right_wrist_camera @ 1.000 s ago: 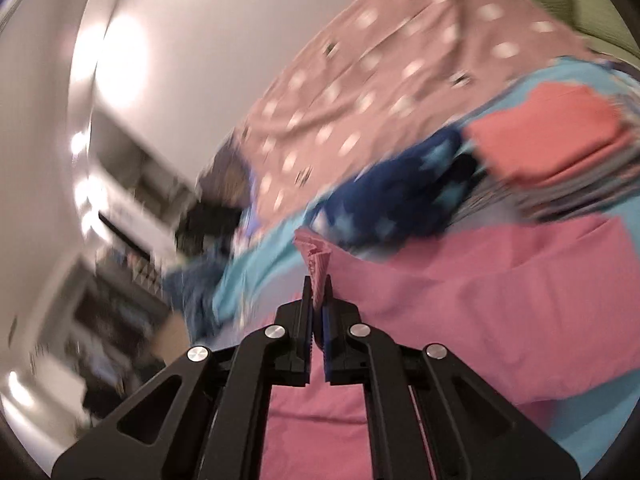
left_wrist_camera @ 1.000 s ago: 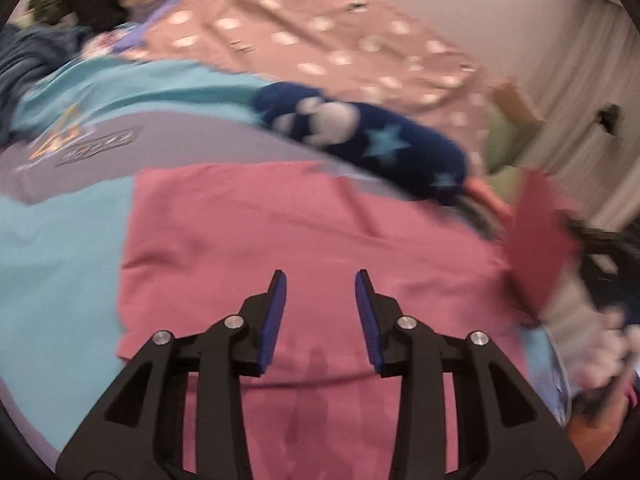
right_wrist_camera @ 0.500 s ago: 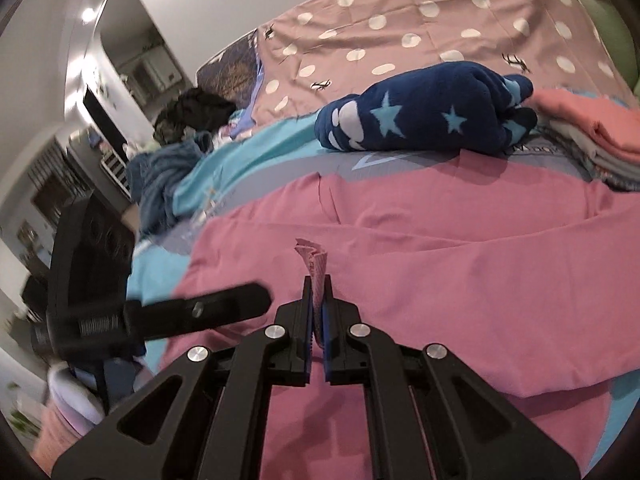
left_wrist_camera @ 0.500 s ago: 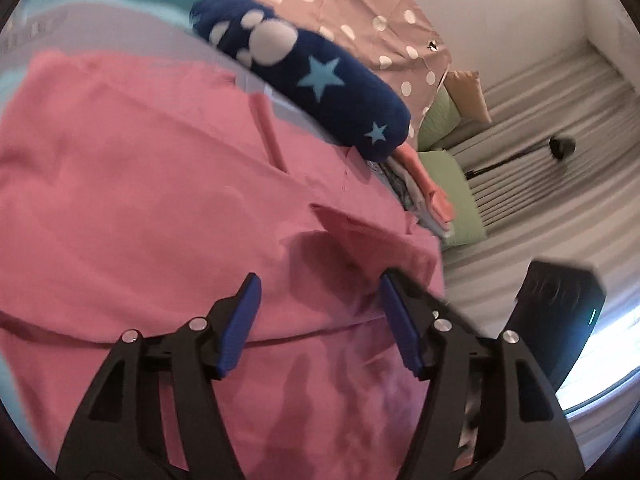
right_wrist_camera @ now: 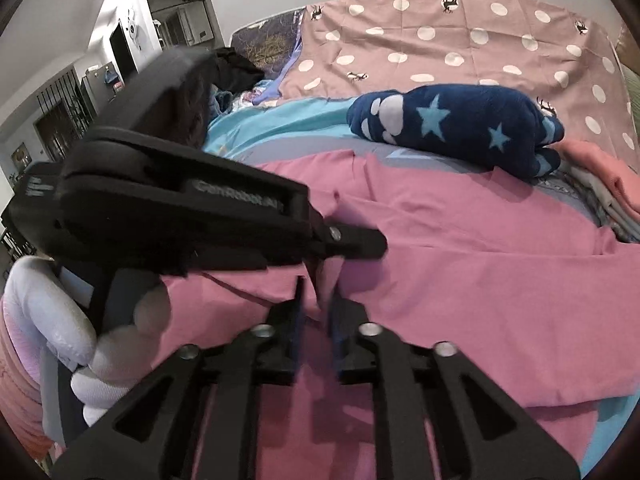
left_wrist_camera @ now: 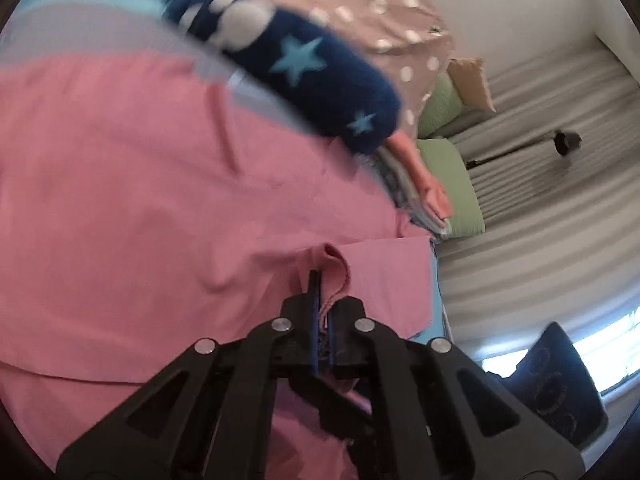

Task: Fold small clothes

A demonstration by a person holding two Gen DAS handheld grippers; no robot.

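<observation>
A pink garment (left_wrist_camera: 140, 208) lies spread over the bed, and it fills the lower half of the right wrist view (right_wrist_camera: 460, 280). My left gripper (left_wrist_camera: 322, 280) is shut on a raised fold of it near the garment's right edge. From the right wrist view the left gripper (right_wrist_camera: 374, 244) reaches in from the left, just beyond my right gripper (right_wrist_camera: 318, 304). The right gripper's jaws are opening. Pink cloth lies in the gap, and the pads do not press on it.
A navy rolled blanket with stars (right_wrist_camera: 456, 128) lies beyond the garment. A stack of folded clothes (left_wrist_camera: 420, 188) sits at its right end. Behind are a dotted pink cover (right_wrist_camera: 440, 40) and green pillows (left_wrist_camera: 452, 184). A white-gloved hand (right_wrist_camera: 116, 344) holds the left gripper.
The left gripper moved right across the garment and went from open to shut on a fold. The right gripper, earlier pinching a pink fold, has parted its jaws.
</observation>
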